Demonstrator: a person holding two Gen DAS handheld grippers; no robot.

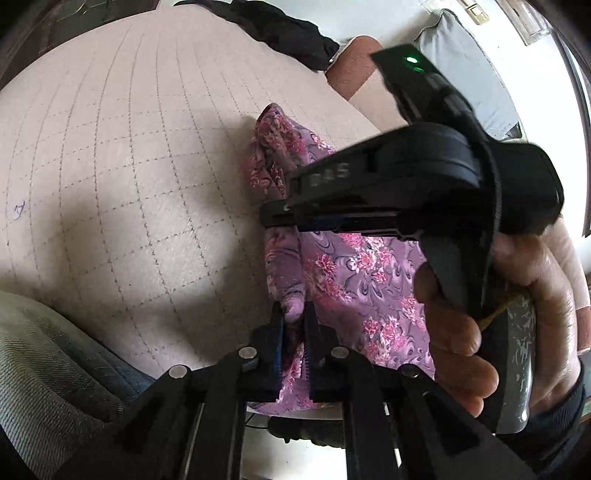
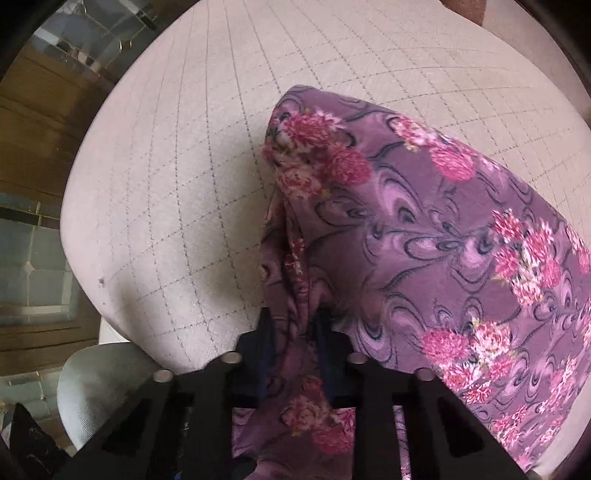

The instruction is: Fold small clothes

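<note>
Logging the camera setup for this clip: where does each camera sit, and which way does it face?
Left wrist: on the left gripper, angled down at the floral cloth on the quilted pad; shows the right gripper and hand.
Right wrist: on the right gripper, looking steeply down at the cloth.
Shared: cloth, pad; both grippers pinch cloth.

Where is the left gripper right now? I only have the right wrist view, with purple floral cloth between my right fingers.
Observer: The left gripper is shut on a bunched edge of that same floral cloth.
Operator: Is my right gripper near it?
Observer: In the left wrist view, the right gripper pinches the cloth's left edge farther along, beyond the left one.
Operator: Anything else on the surface?
Observer: A black garment lies at the far edge of the quilted surface, apart from the cloth.
</note>
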